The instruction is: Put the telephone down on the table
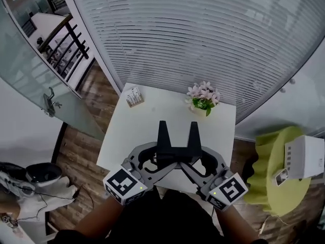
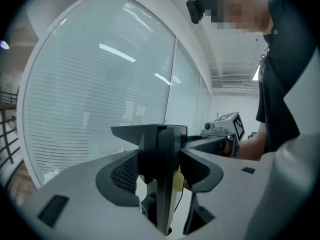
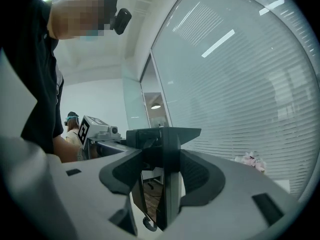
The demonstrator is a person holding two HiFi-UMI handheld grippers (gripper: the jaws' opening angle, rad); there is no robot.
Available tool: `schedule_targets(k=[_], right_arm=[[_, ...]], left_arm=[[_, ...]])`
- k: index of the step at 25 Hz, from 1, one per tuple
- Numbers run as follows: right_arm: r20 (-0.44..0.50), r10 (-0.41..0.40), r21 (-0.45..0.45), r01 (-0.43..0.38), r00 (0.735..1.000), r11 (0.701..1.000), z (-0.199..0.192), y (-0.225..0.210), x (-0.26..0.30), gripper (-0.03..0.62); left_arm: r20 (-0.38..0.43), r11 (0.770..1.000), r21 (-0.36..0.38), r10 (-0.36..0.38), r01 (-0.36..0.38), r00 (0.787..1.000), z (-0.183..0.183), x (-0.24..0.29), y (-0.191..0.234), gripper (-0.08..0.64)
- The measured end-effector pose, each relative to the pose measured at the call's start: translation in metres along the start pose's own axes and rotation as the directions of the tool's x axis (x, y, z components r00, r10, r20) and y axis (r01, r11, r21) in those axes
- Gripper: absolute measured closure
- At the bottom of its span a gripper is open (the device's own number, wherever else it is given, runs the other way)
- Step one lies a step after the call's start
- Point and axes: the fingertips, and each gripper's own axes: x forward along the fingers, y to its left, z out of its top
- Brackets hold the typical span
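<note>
The left hand-held gripper and the right hand-held gripper both clamp the black telephone over the white counter.

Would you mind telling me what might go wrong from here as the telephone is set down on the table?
1. The telephone hangs between the left gripper and the right gripper, both clamped on it; if one lets go first, it may tip.
2. It appears to be over the near part of the table; set down there, it could overhang the edge.
3. Pushed far forward, it might knock the flower pot.
</note>
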Motion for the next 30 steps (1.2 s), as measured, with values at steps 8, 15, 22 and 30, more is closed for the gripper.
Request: schedule_targets(k=[8, 15, 22, 30], right_arm=[[-0.087, -0.141, 0.087, 0.149, 0.986, 0.985, -0.034, -0.015, 0.039, 0.341], [-0.196, -0.198, 0.191, 0.235, 0.961, 0.953, -0.085, -0.023, 0.073, 0.341], [-0.286, -0.209, 0.257, 0.285, 0.935, 0.923, -0.127, -0.037, 0.092, 0.341], [-0.365, -0.215, 0.307, 0.335, 0.906, 0.891, -0.168, -0.073, 0.102, 0.341]], left_arm=[[-0.065, 0.983, -0.073, -0.174, 0.169, 0.983, -0.034, 0.008, 0.043, 0.307], [-0.138, 0.947, -0.183, -0.292, 0.265, 0.946, -0.086, 0.009, 0.078, 0.308], [-0.181, 0.89, -0.328, -0.388, 0.316, 0.904, -0.132, 0.02, 0.099, 0.31], [-0.213, 0.841, -0.424, -0.454, 0.337, 0.865, -0.174, 0.054, 0.117, 0.31]])
